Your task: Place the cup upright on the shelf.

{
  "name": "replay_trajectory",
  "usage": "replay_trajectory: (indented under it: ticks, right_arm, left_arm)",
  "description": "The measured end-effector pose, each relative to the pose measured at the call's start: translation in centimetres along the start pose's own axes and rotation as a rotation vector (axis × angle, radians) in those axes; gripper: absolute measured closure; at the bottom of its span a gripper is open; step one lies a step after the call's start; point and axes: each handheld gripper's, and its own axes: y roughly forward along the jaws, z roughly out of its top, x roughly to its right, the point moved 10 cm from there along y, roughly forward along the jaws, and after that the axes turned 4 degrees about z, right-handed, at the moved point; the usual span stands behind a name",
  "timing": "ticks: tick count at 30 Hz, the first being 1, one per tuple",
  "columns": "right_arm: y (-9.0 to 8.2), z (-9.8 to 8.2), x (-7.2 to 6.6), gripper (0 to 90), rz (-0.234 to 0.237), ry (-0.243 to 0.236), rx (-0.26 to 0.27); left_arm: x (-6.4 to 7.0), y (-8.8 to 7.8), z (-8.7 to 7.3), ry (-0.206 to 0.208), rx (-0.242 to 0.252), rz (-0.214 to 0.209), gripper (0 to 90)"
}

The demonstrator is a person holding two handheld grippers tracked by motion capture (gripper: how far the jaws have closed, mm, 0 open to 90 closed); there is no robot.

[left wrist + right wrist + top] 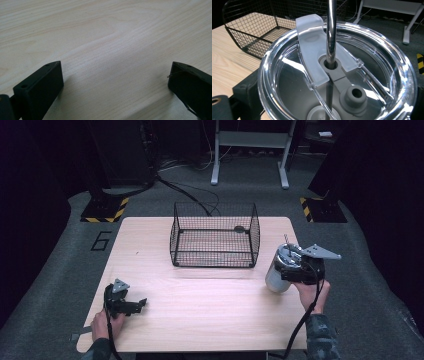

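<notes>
On the surface stood one wire basket and one steel cup, the cup right of the basket, clamped by the right gripper's fingers. The right gripper view revealed its clear lid and one metal straw; the left gripper's fingers gaped, released.

Matt wooden table; glossy metal tumbler

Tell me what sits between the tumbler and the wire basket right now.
Nothing: the high view shows bare table between the tumbler, held by the right gripper, and the wire basket.
</notes>
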Motion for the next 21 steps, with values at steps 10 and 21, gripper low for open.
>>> replay_trajectory:
  ticks: [10, 21]
  right_arm:
    - [0.2, 1.2, -1.6, 3.4, 0.038, -0.009, 0.010]
    - [1.1, 2.4, -3.6, 3.4, 0.086, -0.020, 0.009]
  left_arm:
    - [0.0, 0.0, 0.0, -0.003, 0.003, 0.000, 0.0]
    - [0.0, 0.1, 0.1, -0.005, 0.003, 0.001, 0.0]
